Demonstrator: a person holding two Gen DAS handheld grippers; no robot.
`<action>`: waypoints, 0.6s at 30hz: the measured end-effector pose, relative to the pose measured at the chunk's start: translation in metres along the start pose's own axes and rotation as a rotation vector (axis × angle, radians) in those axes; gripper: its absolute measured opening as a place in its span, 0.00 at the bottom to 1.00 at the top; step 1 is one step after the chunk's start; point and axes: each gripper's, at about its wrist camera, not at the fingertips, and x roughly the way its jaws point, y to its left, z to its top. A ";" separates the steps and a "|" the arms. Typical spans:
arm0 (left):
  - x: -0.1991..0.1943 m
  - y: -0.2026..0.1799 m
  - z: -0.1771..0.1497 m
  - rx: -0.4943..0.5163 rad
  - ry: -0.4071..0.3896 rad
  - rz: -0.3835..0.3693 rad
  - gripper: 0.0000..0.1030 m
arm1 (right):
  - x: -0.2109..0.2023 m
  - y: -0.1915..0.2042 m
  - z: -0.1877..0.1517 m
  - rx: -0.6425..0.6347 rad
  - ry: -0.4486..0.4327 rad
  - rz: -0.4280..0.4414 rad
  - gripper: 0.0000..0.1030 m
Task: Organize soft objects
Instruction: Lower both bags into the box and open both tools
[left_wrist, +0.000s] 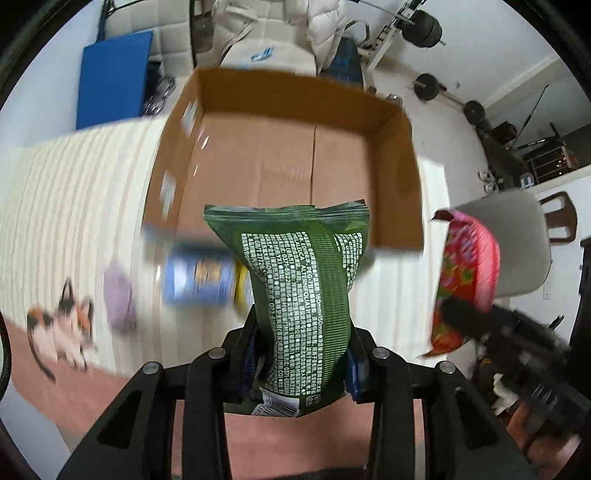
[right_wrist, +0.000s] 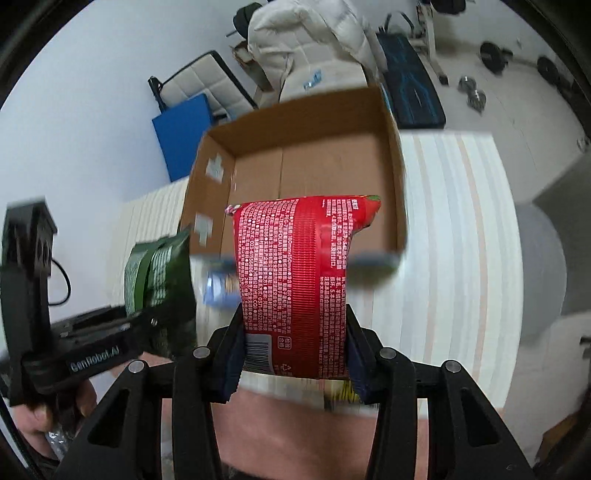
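My left gripper (left_wrist: 301, 354) is shut on a green soft pack (left_wrist: 299, 291) with white print, held upright in the air in front of an open cardboard box (left_wrist: 399, 166). My right gripper (right_wrist: 295, 347) is shut on a red soft pack (right_wrist: 295, 280), also held up before the same box (right_wrist: 397, 173). The box floor shows nothing in it. In the left wrist view the red pack (left_wrist: 465, 273) and right gripper show at the right. In the right wrist view the green pack (right_wrist: 155, 273) and left gripper show at the left.
A blurred blue pack (left_wrist: 195, 275), a purple soft object (left_wrist: 118, 295) and a calico cat toy (left_wrist: 61, 328) lie on the striped cloth (left_wrist: 74, 206) left of the box. A grey chair (left_wrist: 517, 240) stands at the right. Gym weights and a blue mat lie behind.
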 end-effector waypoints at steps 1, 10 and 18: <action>0.006 0.002 0.022 -0.002 0.005 -0.007 0.33 | 0.007 0.001 0.013 -0.005 -0.005 -0.013 0.48; 0.090 -0.002 0.160 -0.015 0.127 -0.035 0.33 | 0.130 -0.007 0.127 0.053 0.073 -0.114 0.47; 0.153 -0.020 0.199 -0.006 0.248 -0.058 0.33 | 0.200 -0.016 0.170 0.063 0.147 -0.166 0.47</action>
